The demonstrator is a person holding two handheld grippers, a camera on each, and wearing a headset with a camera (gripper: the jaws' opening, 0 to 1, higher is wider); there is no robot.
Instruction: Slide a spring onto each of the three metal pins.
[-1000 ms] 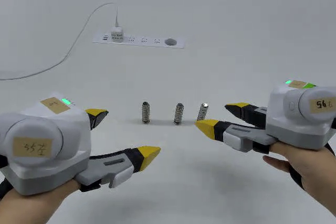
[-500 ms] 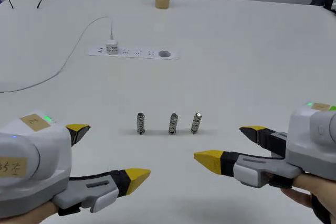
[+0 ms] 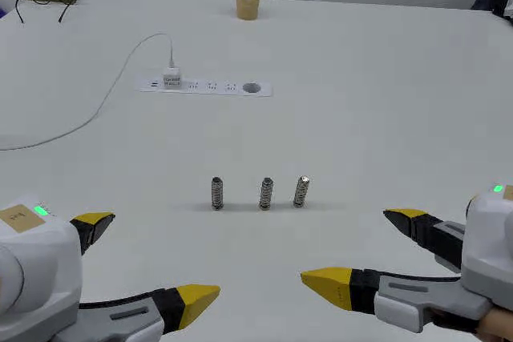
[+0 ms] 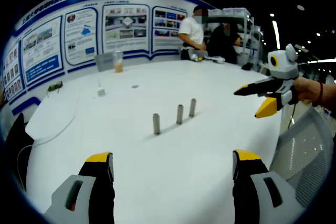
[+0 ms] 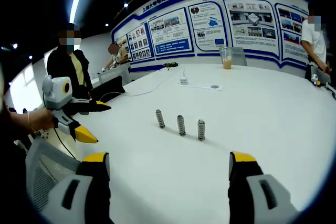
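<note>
My left gripper (image 3: 148, 256) and right gripper (image 3: 362, 248) hang released and empty at the near side of the surface (image 3: 361, 118). They are well apart from the three pins (image 3: 266, 193), which stand in a row. Each pin seems to wear its spring (image 3: 217, 193), so I judge nothing needs holding.

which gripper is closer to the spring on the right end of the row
Right. The right gripper sits open, nearer the person and to the right of that spring; the left gripper is off beyond the left end of the row.
</note>
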